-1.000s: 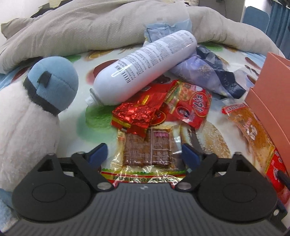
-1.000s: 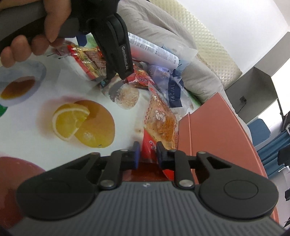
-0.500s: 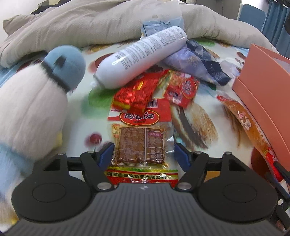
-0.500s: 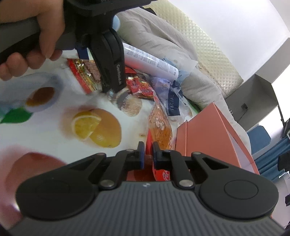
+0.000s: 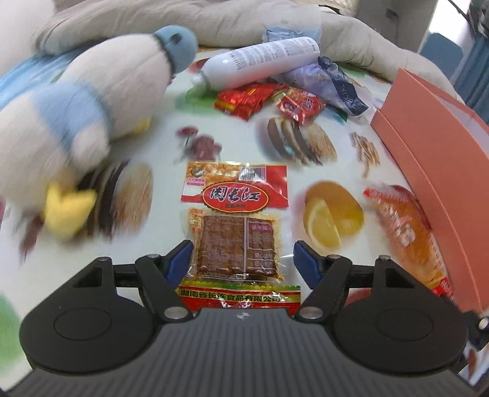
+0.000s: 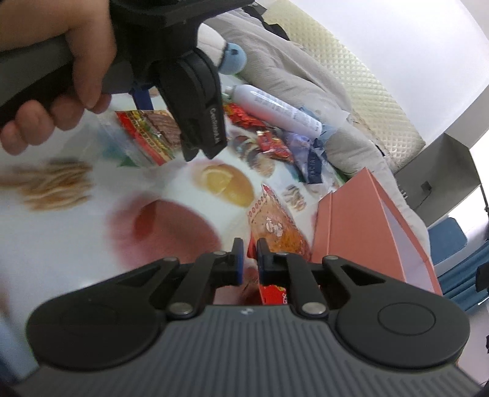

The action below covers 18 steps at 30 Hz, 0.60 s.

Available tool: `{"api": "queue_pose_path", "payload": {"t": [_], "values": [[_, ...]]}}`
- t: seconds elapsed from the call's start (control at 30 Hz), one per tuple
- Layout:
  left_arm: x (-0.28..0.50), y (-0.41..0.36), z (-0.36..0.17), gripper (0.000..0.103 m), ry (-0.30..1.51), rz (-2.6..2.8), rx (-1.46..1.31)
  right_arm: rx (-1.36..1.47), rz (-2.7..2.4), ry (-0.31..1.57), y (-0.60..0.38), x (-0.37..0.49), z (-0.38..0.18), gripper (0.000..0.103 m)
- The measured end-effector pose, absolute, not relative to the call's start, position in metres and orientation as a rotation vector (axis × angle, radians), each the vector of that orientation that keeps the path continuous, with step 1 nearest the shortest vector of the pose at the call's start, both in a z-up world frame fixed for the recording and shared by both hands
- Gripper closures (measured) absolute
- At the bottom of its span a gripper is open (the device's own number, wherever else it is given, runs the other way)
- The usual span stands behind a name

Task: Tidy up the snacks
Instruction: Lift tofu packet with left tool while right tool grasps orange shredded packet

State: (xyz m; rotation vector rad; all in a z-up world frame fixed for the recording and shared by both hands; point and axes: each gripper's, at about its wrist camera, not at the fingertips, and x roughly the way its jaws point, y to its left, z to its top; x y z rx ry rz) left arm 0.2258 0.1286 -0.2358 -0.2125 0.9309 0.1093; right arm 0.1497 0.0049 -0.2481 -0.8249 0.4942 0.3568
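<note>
- The dried-tofu snack packet [image 5: 235, 232] sits between my left gripper [image 5: 241, 259] fingers, its long axis running from 6 to 12 o'clock in the left wrist view, red label end pointing to 12.
- My left jaws stand wide; the left pad [image 5: 180, 259] is touching or nearly touching the packet's edge, and the right one stands clear of it. I cannot tell whether the packet is lifted or lying on the surface.
- In the right wrist view my right gripper [image 6: 248, 259] is clamped on the red bottom edge of an orange snack packet [image 6: 275, 229], which stretches from 6 towards 12 o'clock.
- A coral-pink box [image 6: 366, 232] lies just beside that packet at 3 o'clock, touching its side or nearly so.
- At 12 o'clock of the left wrist view lie red foil snacks [image 5: 244, 97], a white bottle [image 5: 259, 62] slanting towards 2 o'clock, and a blue-purple wrapper [image 5: 333, 82].
- A white-and-blue plush toy [image 5: 91, 100] lies at 10 o'clock.
- The surface is a white sheet printed with food pictures [image 5: 333, 213]; a grey duvet [image 5: 183, 21] is bunched at the far edge.
- A person's hand [image 6: 70, 76] grips the left gripper's handle.
- Beyond, a quilted cream headboard [image 6: 360, 76] and white wall.
</note>
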Motion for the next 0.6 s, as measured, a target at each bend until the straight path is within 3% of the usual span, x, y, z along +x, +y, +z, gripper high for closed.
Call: {"api": "queue_pose_path", "payload": {"t": [0.6], "values": [[0.110,0.090,-0.225,0.027,0.924,0.178,-0.205,-0.634,0.510,0.614,-0.042,0.058,-0.220,0.088]]}}
